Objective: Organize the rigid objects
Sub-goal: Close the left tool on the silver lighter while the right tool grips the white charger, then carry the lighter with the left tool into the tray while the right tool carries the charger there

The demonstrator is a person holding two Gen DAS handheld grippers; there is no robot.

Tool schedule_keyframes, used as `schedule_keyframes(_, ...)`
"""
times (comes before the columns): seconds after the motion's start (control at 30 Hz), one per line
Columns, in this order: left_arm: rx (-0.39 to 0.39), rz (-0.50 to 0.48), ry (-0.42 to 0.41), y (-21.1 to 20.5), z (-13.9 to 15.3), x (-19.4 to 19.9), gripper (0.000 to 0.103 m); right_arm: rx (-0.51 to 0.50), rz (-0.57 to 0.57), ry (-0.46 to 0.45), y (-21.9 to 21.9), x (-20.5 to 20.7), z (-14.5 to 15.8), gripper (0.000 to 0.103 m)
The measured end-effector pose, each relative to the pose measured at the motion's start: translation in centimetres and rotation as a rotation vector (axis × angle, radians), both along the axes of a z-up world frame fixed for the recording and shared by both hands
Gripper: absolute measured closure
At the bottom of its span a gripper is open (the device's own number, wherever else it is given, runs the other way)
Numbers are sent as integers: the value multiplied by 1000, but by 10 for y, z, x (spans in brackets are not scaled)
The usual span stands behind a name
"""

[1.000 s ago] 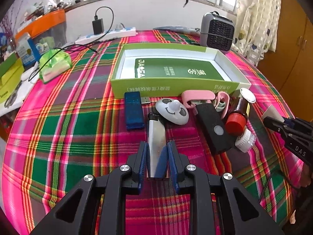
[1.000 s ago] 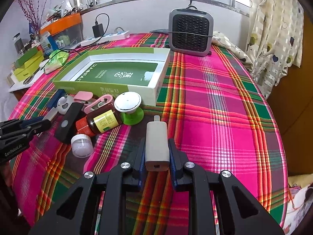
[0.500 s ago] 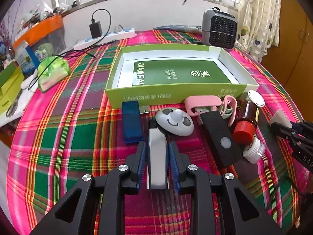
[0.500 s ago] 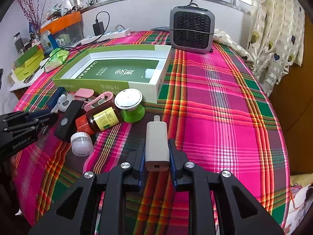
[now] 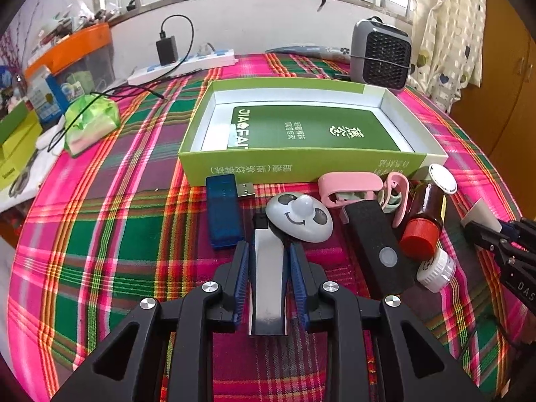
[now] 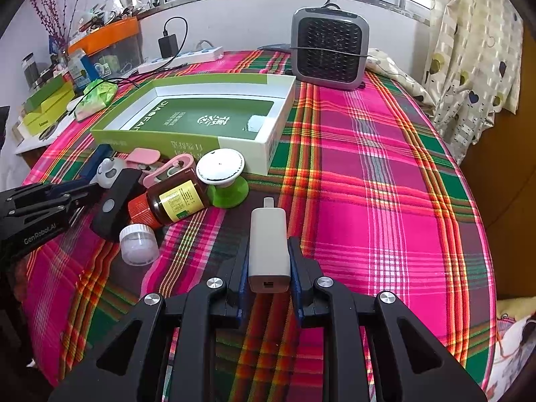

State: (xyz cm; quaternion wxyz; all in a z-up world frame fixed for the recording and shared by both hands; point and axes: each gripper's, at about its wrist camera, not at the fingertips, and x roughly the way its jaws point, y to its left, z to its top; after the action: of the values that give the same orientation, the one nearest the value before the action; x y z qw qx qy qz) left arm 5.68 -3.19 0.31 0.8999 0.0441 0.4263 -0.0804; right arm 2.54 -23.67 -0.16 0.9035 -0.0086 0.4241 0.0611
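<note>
My left gripper [image 5: 268, 246] is shut on a silver lighter [image 5: 268, 281] that runs deep between its blue pads. The lighter's black tip reaches the grey panda-faced gadget [image 5: 298, 217]. A blue USB stick [image 5: 222, 211] lies to the left. A pink clip [image 5: 348, 184], a black device [image 5: 375, 241], a brown bottle with a red cap [image 5: 425, 214] and a small white jar [image 5: 435, 269] lie to the right. Behind them stands the open green box [image 5: 301, 164]. My right gripper [image 6: 268, 243] is shut on a white charger [image 6: 269, 251] above the plaid cloth, right of the pile.
A white disc on a green base [image 6: 222, 174] leans against the box corner. At the far edge stand a grey heater [image 6: 330, 50] and a power strip [image 5: 184, 65] with a plugged adapter. A green bag [image 5: 90, 120] and boxes crowd the left edge.
The left gripper has slid forward along the lighter, which now sits deeper between slightly wider jaws. The right gripper and its charger have not moved.
</note>
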Motion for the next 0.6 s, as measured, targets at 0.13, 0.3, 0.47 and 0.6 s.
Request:
schedule_keyframes(0.13,-30,4,3,4,0,0,80,-1,0,0,0,0,0,81)
schedule_keyframes(0.3,-64,10,4,9,1,0,81,0,-1,0,0,0,0,81)
schedule_keyframes(0.47,-63,22,-9,13,4,-4,81,0,-5,-3,-1,-1,0,81)
schedule_keyframes(0.6,-61,20,-25,16,10,-10,81,7,-11,-23,-1,-4,5,81)
